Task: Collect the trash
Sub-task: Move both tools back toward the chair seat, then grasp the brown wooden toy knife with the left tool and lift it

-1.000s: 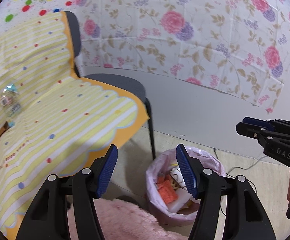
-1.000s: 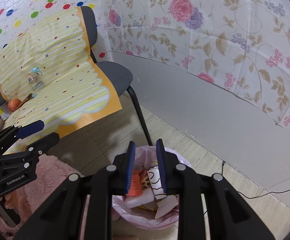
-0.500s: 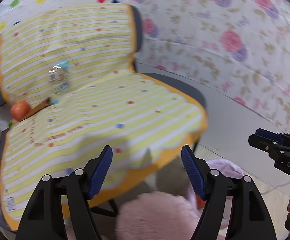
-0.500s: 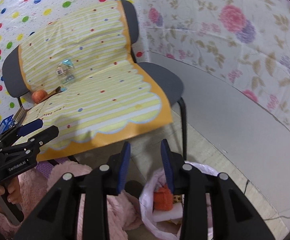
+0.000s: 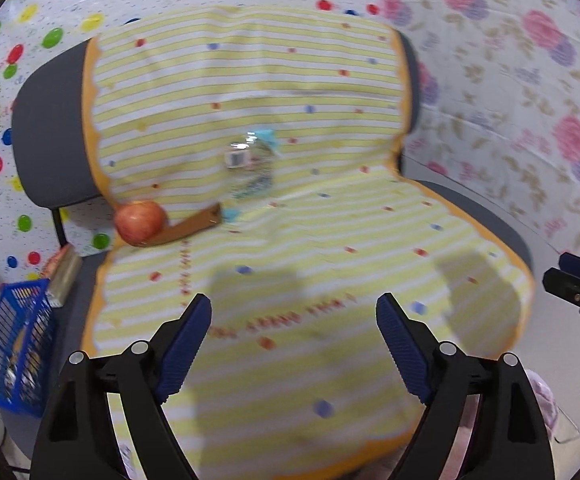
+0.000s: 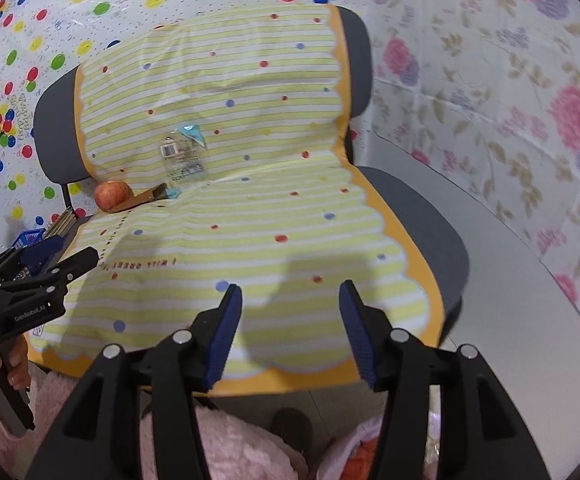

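A clear plastic wrapper with a white label and a blue corner leans at the fold of a chair covered by a yellow striped cloth; it also shows in the right wrist view. A red apple and a brown strip lie left of it; the apple shows in the right wrist view too. My left gripper is open and empty above the seat's front. My right gripper is open and empty over the seat's front edge. The trash bag's pink rim shows below the right gripper.
A blue wire basket stands left of the chair. A pink fluffy rug lies on the floor below. The dotted and floral sheeted walls stand behind the chair. The grey chair seat sticks out on the right.
Both grippers have swung up and left from the trash bag to face the chair seat. The right gripper's jaws have opened wide; the left stayed open.
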`<action>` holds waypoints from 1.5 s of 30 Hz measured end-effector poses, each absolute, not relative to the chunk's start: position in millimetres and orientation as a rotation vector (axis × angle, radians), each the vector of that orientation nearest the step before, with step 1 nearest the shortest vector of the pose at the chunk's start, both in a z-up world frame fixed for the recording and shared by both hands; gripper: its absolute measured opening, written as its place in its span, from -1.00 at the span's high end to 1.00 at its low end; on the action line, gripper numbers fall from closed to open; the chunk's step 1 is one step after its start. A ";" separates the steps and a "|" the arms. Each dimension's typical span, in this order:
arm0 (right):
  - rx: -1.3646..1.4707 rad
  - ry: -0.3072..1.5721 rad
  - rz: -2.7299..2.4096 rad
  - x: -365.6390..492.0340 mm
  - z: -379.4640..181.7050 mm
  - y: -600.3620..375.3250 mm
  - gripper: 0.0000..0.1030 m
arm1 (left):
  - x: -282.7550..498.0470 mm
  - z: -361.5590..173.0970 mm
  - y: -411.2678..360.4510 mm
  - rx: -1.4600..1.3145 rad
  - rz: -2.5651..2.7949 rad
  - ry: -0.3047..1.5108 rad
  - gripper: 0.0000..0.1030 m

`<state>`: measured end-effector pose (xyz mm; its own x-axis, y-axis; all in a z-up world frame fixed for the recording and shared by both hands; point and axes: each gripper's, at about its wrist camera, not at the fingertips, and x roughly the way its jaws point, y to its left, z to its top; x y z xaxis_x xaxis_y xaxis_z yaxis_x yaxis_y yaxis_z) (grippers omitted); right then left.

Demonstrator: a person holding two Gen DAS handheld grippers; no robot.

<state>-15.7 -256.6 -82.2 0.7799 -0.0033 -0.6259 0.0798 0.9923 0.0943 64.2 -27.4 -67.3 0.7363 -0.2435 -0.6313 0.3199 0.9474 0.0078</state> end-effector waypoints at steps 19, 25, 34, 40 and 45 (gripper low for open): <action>0.105 0.722 0.089 177.1 -91.9 -197.3 -0.12 | 247.6 -119.6 17.8 0.146 -0.194 0.800 -0.64; 0.124 0.740 0.119 205.9 -99.2 -192.4 -0.12 | 289.8 -139.9 13.9 0.207 -0.239 0.854 -0.64; 0.128 0.751 0.142 220.7 -102.8 -193.2 -0.12 | 328.5 -157.8 19.9 0.224 -0.385 0.950 -0.70; 0.133 0.755 0.148 217.7 -103.6 -192.4 -0.12 | 319.3 -152.3 21.4 0.220 -0.398 0.937 -0.04; 0.132 0.744 0.150 210.7 -98.9 -190.4 -0.12 | 305.1 -142.3 26.6 0.202 -0.368 0.931 0.63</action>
